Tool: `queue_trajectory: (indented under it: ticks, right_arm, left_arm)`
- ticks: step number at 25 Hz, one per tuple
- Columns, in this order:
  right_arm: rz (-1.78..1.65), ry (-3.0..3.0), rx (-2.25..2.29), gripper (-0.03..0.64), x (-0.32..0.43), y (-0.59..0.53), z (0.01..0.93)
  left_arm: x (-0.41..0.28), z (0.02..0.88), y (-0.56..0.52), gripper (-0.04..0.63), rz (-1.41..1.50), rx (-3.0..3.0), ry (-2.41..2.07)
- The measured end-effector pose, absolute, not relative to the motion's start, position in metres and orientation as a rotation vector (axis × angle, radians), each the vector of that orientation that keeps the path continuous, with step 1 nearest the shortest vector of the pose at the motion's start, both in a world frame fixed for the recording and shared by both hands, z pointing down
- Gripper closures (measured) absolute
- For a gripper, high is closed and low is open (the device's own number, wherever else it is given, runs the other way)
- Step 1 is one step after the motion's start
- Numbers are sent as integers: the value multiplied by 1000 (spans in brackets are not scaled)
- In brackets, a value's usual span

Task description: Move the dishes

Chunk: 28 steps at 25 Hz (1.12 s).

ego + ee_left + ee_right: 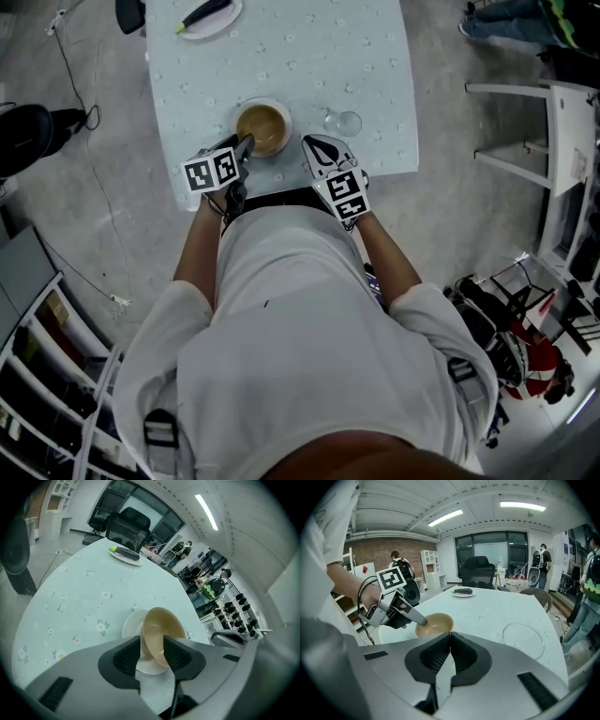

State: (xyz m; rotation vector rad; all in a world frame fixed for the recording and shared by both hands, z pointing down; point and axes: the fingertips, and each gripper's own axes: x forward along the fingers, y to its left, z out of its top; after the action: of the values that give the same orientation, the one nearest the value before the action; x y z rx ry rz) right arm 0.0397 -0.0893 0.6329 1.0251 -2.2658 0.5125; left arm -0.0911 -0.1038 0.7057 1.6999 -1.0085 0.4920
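Note:
A tan bowl [262, 127] [161, 630] [433, 623] stands on a small white plate [287, 131] [131, 625] near the front edge of the flowered table [356, 56]. My left gripper [246, 145] [152, 653] [412, 616] is open, its jaws straddling the bowl's near-left rim, one jaw inside and one outside. I cannot tell whether the pads touch the wall. My right gripper [319, 145] [450, 648] is shut and empty, just right of the bowl above the table's front edge.
A clear glass dish [349, 122] [523, 640] lies to the right of the bowl. At the far end, a white plate with a dark vegetable [211, 17] [124, 554] [462, 592] sits before a black chair [129, 527]. A white shelf [553, 141] stands to the right.

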Motion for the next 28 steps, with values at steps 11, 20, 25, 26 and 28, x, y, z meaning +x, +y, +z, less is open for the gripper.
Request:
queue_trajectory:
  ticks: [11, 20, 25, 26, 28]
  right_arm:
    - [518, -2273, 999, 617, 28, -94, 633]
    - [468, -2323, 874, 617, 9, -99, 630]
    - [426, -2368, 768, 617, -19, -99, 629]
    - [417, -2375, 746, 617, -24, -99, 628]
    - [400, -2387, 706, 617, -33, -99, 628]
  left_arm:
    - [-103, 708, -116, 558, 499, 1658, -1025]
    - [-140, 686, -114, 558, 353, 1586, -1165]
    - [-182, 678, -102, 558, 285, 1522, -1278]
    - [-190, 676, -98, 558, 271, 1508, -1300]
    - [-204, 674, -91, 558, 242, 1476, -1341]
